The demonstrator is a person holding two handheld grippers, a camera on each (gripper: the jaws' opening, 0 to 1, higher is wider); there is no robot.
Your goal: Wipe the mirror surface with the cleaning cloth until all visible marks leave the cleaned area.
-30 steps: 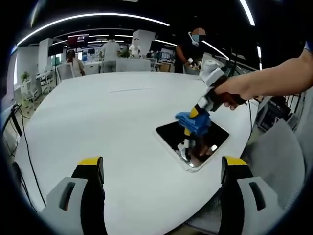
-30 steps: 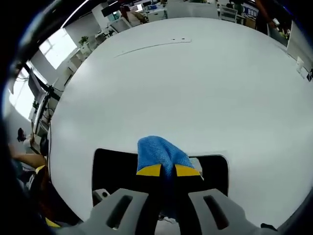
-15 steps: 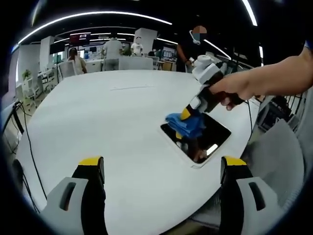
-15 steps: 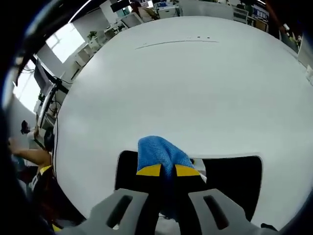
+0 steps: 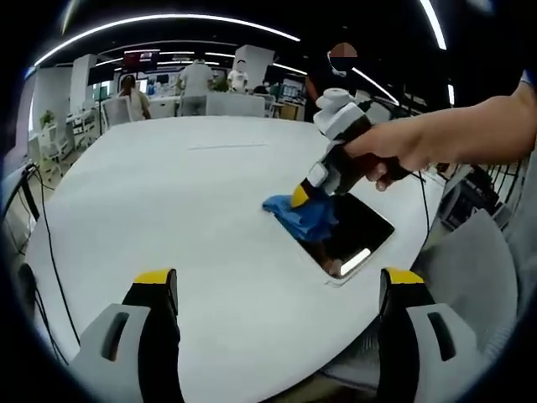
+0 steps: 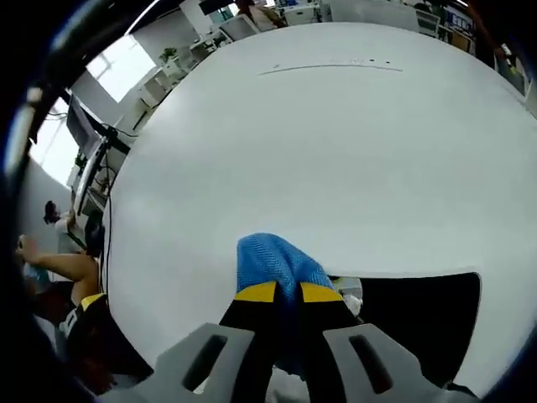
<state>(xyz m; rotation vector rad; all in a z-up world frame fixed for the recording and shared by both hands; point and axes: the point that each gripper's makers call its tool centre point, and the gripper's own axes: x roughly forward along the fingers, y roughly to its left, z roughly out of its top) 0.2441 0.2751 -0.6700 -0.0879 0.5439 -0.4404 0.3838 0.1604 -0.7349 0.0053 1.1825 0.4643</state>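
**Cloth pressed at the mirror's edge**

Nearest to us in the left gripper view, our left claw (image 5: 277, 290) hangs released above the white desk (image 5: 168, 193), its yellow-tipped jaws spread wide with nothing between them. Beyond it the right claw (image 5: 300, 196) comes in from the right, held in our hand (image 5: 394, 155), clenched on the blue cleaning cloth (image 5: 298, 217). The cloth sits over the mirror's near-left edge, partly on the desk. The mirror (image 5: 352, 235) lies flat near the desk's right rim, dark, with a bright glint close to its near corner. In the right gripper view the cloth (image 6: 273, 264) bunches up between the shut jaws. Far behind the desk, people (image 5: 195, 82) stand among office furniture.
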